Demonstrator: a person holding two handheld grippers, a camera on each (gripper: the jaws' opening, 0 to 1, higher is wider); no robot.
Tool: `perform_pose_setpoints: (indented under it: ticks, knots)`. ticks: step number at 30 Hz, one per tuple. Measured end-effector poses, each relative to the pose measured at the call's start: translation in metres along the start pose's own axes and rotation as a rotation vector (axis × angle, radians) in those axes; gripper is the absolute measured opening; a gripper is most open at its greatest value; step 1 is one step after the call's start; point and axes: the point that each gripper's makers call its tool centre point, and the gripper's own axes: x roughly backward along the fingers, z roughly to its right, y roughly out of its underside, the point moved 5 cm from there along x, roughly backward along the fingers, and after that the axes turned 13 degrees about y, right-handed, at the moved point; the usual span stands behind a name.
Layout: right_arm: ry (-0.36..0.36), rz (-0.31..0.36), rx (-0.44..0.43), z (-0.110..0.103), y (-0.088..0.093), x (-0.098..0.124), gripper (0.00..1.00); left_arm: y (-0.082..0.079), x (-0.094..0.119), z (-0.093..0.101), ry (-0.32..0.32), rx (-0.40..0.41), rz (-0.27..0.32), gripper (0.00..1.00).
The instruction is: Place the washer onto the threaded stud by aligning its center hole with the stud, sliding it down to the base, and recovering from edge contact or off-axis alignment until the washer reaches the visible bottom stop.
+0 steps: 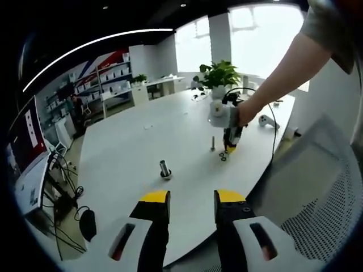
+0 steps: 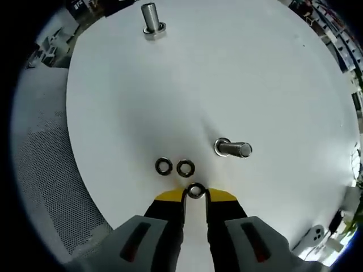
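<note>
**Washer pinched at jaw tips, studs standing bare**

In the right gripper view: right gripper [image 2: 195,196] low over the white counter [image 2: 272,85], yellow-tipped jaws nearly together and pinching a washer [image 2: 195,191] between their tips, ring face toward the camera, center hole visible. Just beyond the tips, two more washers [image 2: 164,166] [image 2: 185,168] lying flat on the counter, side by side, nearly touching, a little apart from the held one. Off to the right of those, a threaded stud [image 2: 233,149] on a round base, leaning toward the right edge of this fisheye view, nothing on its shaft. Far up the view, a second stud [image 2: 150,20] on its own round base, also bare, well apart from the washers. Mesh chair back [image 2: 39,170] along the left edge; a small white device [image 2: 315,233] near the counter's lower-right rim.

In the left gripper view: left gripper [image 1: 191,199] hanging at the near counter edge [image 1: 125,153], jaws spread with a clear gap, holding nothing. Ahead of them, the thicker stud [image 1: 165,169] upright on the counter. Farther on, the thin stud [image 1: 212,143] upright, with dark rings [image 1: 223,157] on the counter just beside it. The other gripper [image 1: 229,148] tip-down at those rings, gripped by a person's hand [image 1: 245,112], bare forearm reaching in from the upper right. Potted plant [image 1: 218,76] behind on the counter, shelving [image 1: 108,79] along the far wall, a monitor [image 1: 25,147] at the left, cables [image 1: 71,198] on the floor, mesh chair [image 1: 323,192] at the right.
</note>
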Motion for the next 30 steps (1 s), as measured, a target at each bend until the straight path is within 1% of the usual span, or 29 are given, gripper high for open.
perform_pose_setpoints:
  ticks: [1,2,6,10,11,14,17,20,23,25,27,30]
  knots:
    - [-0.002,-0.013,-0.018,0.001,0.001,0.0,0.15,0.0,0.0,0.0,0.001,-0.001,-0.003,0.29]
    - [-0.004,-0.016,-0.018,0.002,0.0,-0.001,0.15,0.001,-0.001,0.0,0.003,0.0,-0.008,0.29]
    - [-0.006,-0.023,0.0,0.003,0.001,-0.002,0.15,0.001,0.0,0.0,-0.002,0.0,-0.011,0.29]
    - [-0.012,-0.023,-0.033,0.006,0.001,-0.005,0.16,0.001,0.001,-0.001,-0.012,0.005,-0.006,0.29]
    - [-0.009,-0.023,-0.037,0.005,0.001,-0.006,0.16,0.001,0.0,-0.001,-0.013,0.005,-0.009,0.29]
    - [0.009,-0.02,-0.005,0.003,0.001,-0.006,0.16,0.001,0.0,0.0,-0.008,0.003,-0.013,0.29]
    - [0.017,-0.018,-0.019,0.004,0.001,-0.007,0.15,0.001,0.0,-0.002,-0.014,0.003,-0.011,0.29]
    - [0.023,0.01,-0.032,0.004,0.004,-0.007,0.15,-0.001,0.001,-0.002,-0.019,0.001,0.003,0.29]
    - [0.025,0.071,-0.057,0.003,0.008,-0.006,0.15,-0.002,0.002,-0.002,-0.02,0.003,0.014,0.29]
    - [0.017,0.106,-0.106,0.004,0.009,-0.007,0.15,-0.003,0.003,-0.001,-0.014,0.001,0.02,0.29]
    - [0.016,0.107,-0.114,-0.001,0.011,-0.001,0.15,-0.005,0.003,0.001,-0.004,0.0,0.031,0.29]
    - [0.03,0.111,-0.098,-0.002,0.007,-0.005,0.15,-0.005,0.003,0.0,-0.006,0.0,0.031,0.29]
